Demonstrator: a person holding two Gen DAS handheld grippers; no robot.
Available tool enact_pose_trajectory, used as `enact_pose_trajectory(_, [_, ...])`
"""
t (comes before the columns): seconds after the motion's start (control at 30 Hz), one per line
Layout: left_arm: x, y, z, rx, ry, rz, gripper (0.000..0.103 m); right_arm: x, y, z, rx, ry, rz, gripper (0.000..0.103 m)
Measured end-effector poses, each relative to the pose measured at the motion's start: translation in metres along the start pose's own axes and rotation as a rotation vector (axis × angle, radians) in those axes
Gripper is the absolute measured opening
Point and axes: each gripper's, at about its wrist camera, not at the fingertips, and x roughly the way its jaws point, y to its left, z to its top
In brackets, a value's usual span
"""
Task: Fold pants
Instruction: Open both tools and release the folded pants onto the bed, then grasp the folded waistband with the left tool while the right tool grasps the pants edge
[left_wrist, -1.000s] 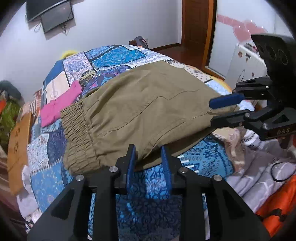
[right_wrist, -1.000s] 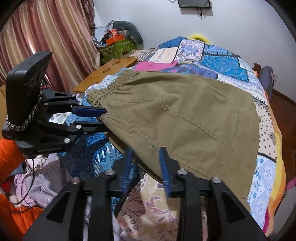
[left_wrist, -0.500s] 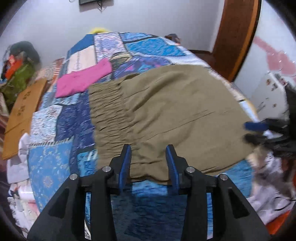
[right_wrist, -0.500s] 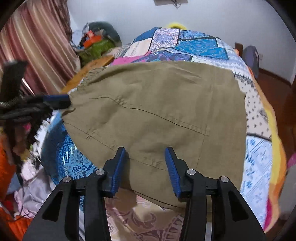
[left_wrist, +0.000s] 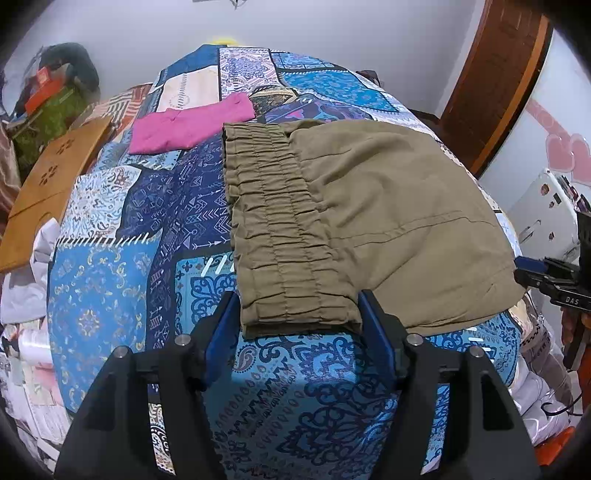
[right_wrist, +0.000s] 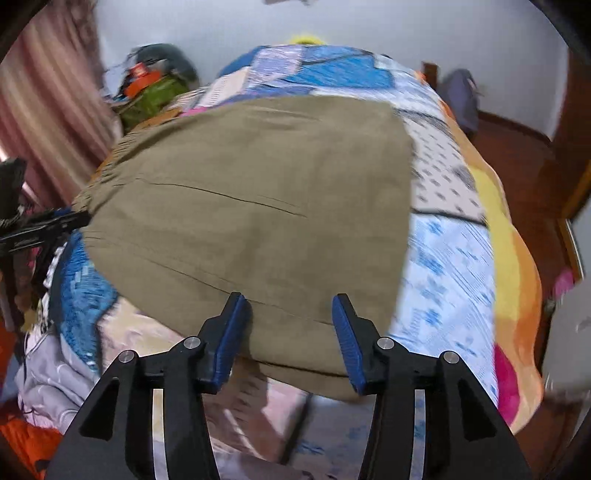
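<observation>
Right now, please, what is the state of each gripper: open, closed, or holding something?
Left gripper: open, holding nothing, fingers on either side of the olive pants waistband end.
Right gripper: open, holding nothing, at the pants' near edge.

Both wrist cams sit low and close at the bed's (left_wrist: 110, 302) near edge, sharing the khaki pants (left_wrist: 369, 221).
</observation>
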Motion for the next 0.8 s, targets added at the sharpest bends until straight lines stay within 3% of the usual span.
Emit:
enact_pose_trajectory(0.23, [-0.002,-0.008,-0.002,0.049,-0.015,0.050,0.068,-0.002,0.006,-0.004,-0.027,-0.002,-0.020,0.046])
enact_pose_trajectory(0.43, [-0.019,-0.008,0.008,0.030,-0.025,0.056,0.067,-0.006,0.007,0.005,-0.025,0.006,-0.034,0.047])
enact_pose_trajectory(0.63, [-0.052,-0.009,0.046,0.051,-0.137,0.104,0.067,-0.026,0.010,0.034,-0.096,-0.073,-0.101,0.049])
enact_pose_trajectory(0.8, [-0.042,0.000,0.090,0.039,-0.169,0.148,0.067,-0.034,0.008,0.069,-0.120,-0.157,-0.122,0.051])
